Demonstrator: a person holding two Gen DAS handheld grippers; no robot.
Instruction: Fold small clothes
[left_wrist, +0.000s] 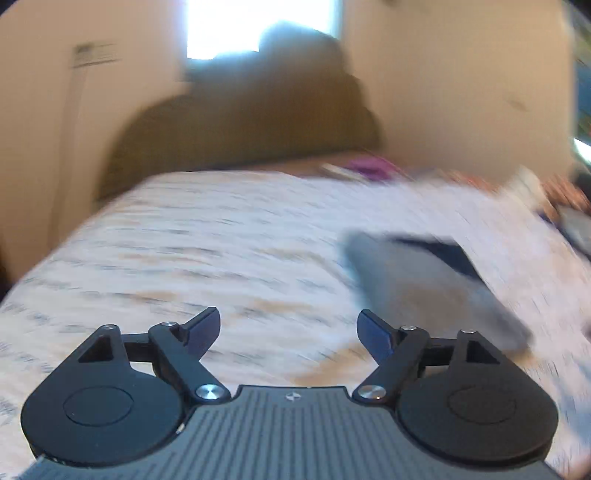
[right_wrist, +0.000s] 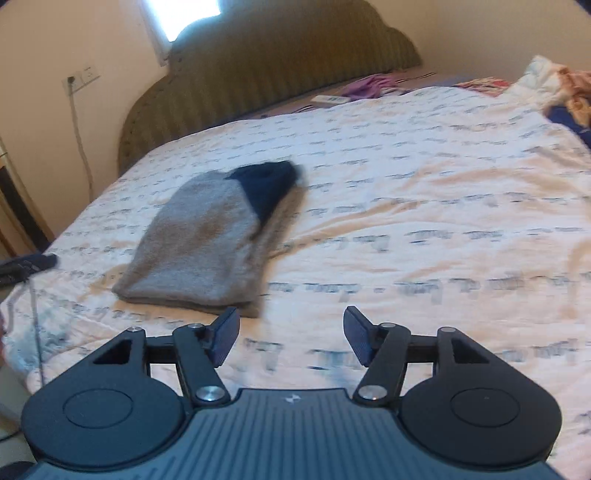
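Note:
A folded grey garment with a dark navy end lies flat on the white patterned bedsheet. In the left wrist view it shows blurred at the right. My right gripper is open and empty, just in front of and to the right of the garment's near edge. My left gripper is open and empty above the sheet, to the left of the garment. That view is motion-blurred.
An olive padded headboard stands at the far end of the bed. Purple clothes and a pile of mixed laundry lie at the far right. A dark item lies at the left bed edge. A wall socket with cable is at the left.

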